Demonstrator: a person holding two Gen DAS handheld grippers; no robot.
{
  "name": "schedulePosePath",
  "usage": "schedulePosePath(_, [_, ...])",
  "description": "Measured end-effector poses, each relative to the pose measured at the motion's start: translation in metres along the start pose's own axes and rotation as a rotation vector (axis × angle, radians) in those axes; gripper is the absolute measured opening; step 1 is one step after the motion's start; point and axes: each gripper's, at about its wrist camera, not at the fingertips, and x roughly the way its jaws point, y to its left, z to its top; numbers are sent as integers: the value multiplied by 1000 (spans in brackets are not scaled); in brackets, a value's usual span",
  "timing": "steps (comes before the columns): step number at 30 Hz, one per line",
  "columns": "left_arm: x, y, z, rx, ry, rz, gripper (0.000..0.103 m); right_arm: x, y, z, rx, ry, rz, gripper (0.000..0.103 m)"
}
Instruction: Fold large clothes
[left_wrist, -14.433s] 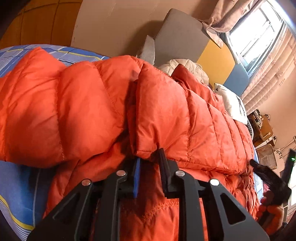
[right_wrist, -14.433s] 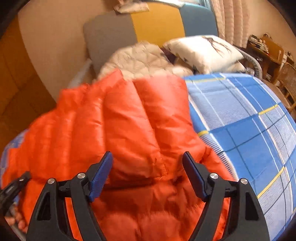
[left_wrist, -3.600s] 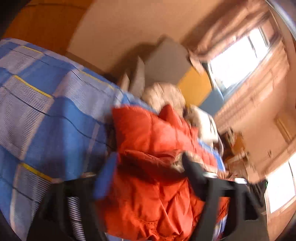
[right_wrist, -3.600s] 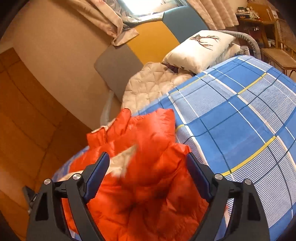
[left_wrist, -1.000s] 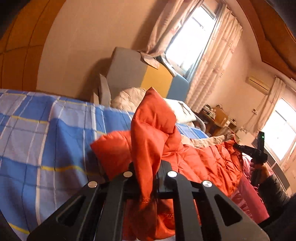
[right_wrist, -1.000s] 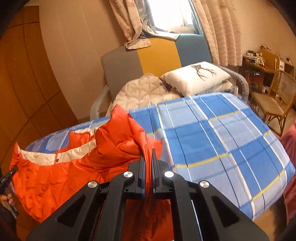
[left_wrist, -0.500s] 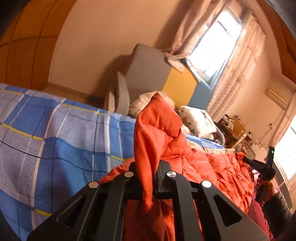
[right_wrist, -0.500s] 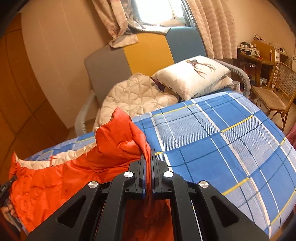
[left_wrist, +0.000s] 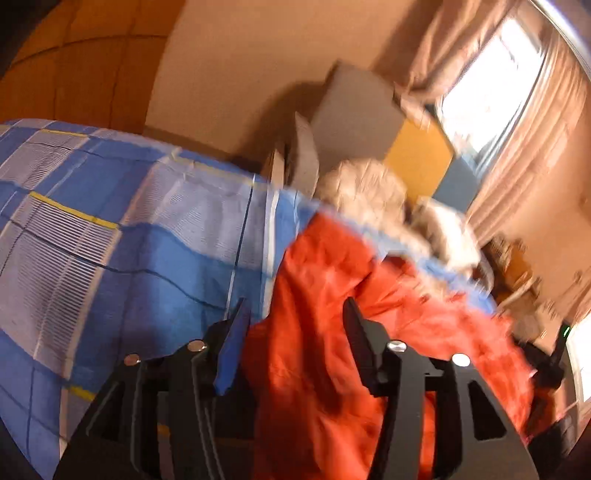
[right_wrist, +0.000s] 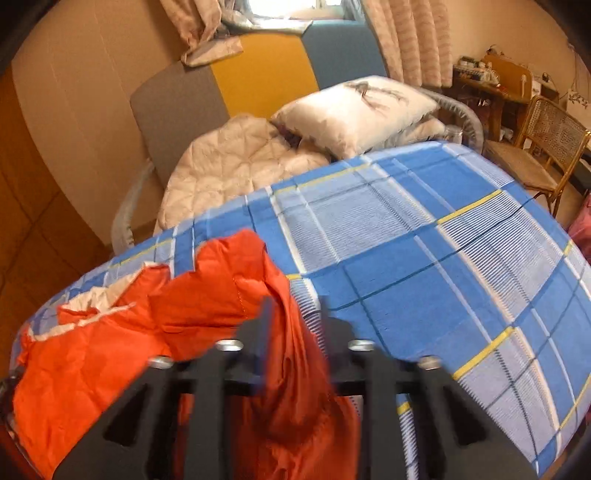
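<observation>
Orange jacket (right_wrist: 110, 354) lies crumpled along the near edge of the bed (right_wrist: 424, 258), on the blue checked cover, part of it hanging over the edge toward the cameras. Left gripper (left_wrist: 291, 332): jaws have just been opening, now about half apart, jacket fabric loose between them, pads not pressing on it. Right gripper (right_wrist: 293, 317): same, jaws have just been opening, an upright fold of jacket stands in the gap, not clamped. Both views blurred. Judgement: both ends let go together so the garment settles spread across the bed; it looks bunched, not yet folded flat. White lining (right_wrist: 96, 299) shows at the far left, so the jacket probably lies open
</observation>
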Motion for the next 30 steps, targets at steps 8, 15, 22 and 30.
schedulePosePath(8, [-51, -48, -15, 119, -25, -214, 51, -58, 54, -26, -125, 11, 204, 58])
schedulePosePath(15, [-16, -110, -44, 283, 136, -275, 52, -44, 125, -58, -304, 154, 252, 57])
schedulePosePath(22, [17, -116, -63, 322, 203, -247, 2, -14, 131, -75, -301, 209, 209, 3])
schedulePosePath(30, [12, -113, -47, 289, 120, -246, 1, -26, 137, -54, -282, 107, 218, 1])
